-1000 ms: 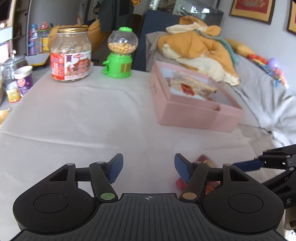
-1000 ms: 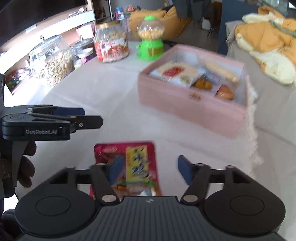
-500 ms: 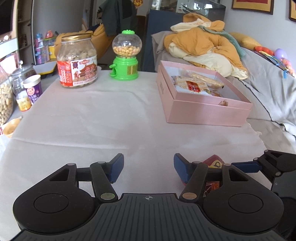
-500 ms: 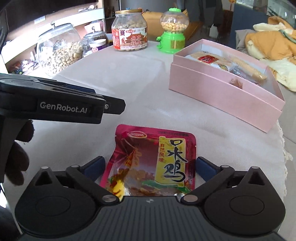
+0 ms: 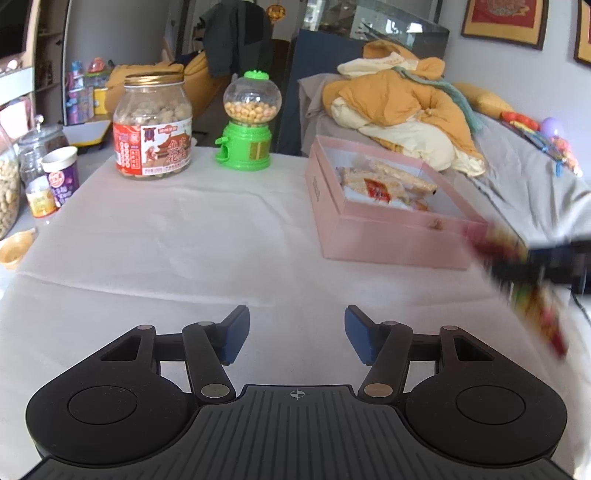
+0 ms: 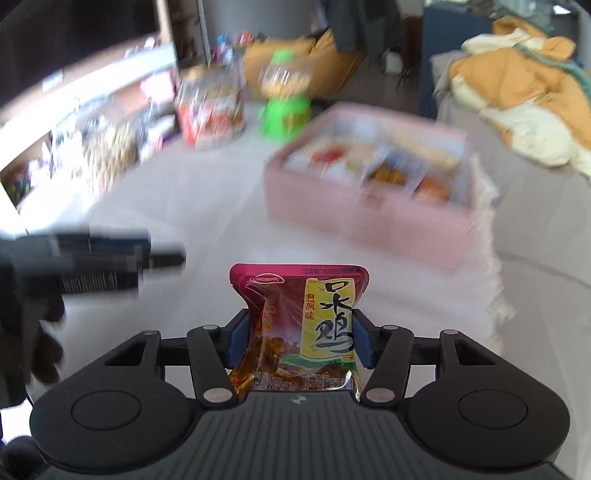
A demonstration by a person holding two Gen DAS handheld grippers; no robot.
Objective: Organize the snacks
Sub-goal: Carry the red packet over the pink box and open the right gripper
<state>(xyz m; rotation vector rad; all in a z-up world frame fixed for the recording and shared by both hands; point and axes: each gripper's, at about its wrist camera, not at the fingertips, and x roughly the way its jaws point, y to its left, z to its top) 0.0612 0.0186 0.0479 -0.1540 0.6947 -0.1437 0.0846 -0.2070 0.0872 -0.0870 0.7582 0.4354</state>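
Right hand-held gripper (image 6: 295,341) has just closed on the red snack packet (image 6: 301,325) — clamped, long axis pointing forward — with the pink box (image 6: 365,218) ahead and slightly right at the desk's far-right edge, while the left hand-held gripper (image 5: 295,334) gapes empty.

Pink box (image 5: 388,240), maroon-and-yellow snack packet (image 6: 306,325)

A home living room: a cloth-covered table (image 5: 184,236) beside a sofa (image 5: 524,177) heaped with bedding (image 5: 399,110), framed pictures (image 5: 502,20) above.
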